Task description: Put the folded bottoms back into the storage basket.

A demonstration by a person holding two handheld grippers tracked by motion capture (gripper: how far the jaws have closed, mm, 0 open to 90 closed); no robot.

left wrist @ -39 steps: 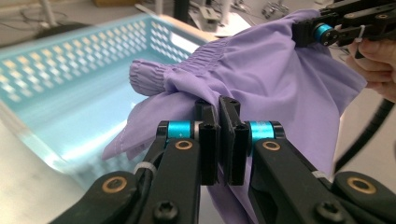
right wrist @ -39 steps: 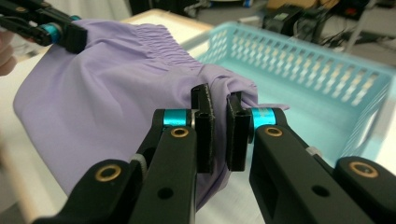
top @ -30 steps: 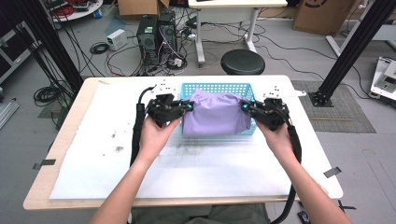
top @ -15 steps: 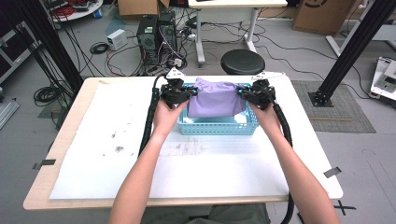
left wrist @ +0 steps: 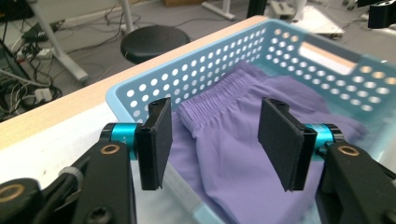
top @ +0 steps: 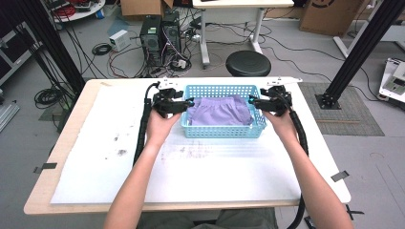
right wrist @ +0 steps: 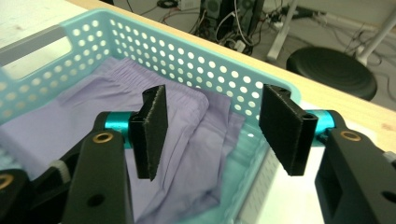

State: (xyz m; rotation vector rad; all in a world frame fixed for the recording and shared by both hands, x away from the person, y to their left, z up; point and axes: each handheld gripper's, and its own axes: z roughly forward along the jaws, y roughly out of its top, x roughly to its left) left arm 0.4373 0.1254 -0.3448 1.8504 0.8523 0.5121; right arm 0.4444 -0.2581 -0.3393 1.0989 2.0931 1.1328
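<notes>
Tabletop basket [top: 222, 131] holds shorts [top: 219, 111] between tools.

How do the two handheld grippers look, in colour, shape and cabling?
The left gripper and the right gripper look alike: black bodies, flat rectangular black pads, turquoise collars, brass-coloured pivot rivets. A black cable trails from each. The forearms are without sleeves.

Purple shorts [top: 219, 110] – light blue perforated basket [top: 222, 130] (round holes) – white table cover [top: 191, 167].
</notes>
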